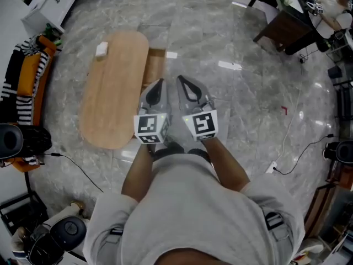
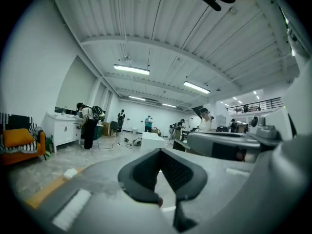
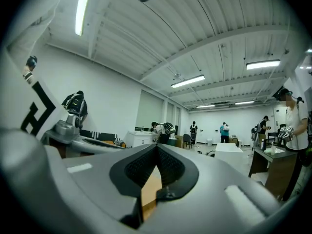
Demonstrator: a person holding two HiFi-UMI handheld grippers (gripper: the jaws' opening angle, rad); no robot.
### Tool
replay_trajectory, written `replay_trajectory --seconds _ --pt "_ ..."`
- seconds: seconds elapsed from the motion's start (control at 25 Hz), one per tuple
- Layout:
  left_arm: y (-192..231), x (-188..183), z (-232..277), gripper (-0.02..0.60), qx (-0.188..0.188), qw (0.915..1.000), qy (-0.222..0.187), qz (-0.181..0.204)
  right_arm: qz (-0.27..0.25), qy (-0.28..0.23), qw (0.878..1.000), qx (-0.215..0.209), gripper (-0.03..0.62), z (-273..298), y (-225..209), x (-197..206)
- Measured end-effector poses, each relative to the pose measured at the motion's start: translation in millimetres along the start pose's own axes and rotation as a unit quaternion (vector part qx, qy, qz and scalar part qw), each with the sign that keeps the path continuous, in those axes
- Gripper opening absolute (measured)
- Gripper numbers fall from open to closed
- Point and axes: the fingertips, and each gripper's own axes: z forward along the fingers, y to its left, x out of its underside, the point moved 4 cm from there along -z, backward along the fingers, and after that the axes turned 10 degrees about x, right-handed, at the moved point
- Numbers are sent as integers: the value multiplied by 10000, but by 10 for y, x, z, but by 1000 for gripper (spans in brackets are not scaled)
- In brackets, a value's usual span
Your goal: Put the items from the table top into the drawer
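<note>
An oval wooden table stands to the left on the marble floor. A small white block lies near its far end and shows again as the white block in the left gripper view. An open wooden drawer juts from the table's right side. My left gripper and right gripper are held side by side, pointing forward just short of the drawer. The left gripper and the right gripper are both shut with nothing between their tips. Wood shows through the right jaws' loop.
An orange armchair with a striped cushion and a black round unit stand left of the table. A cable runs across the floor there. A dark desk is at the far right, a white cabinet far left. People stand far off.
</note>
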Motion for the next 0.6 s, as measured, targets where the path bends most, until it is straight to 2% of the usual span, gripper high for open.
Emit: replay_trajectory --seconds 0.16,0.36,0.6 --pt "451 -160 17 20 -268 9995 -169 1 -111 36 9999 -124 6 403 119 -44" --pt "767 -162 28 20 -582 9977 -336 -44 -222 173 9985 -464 6 702 267 66" --pt "1312 -79 149 20 -1022 9942 -232 -233 -205 156 9955 -912 6 1244 396 147"
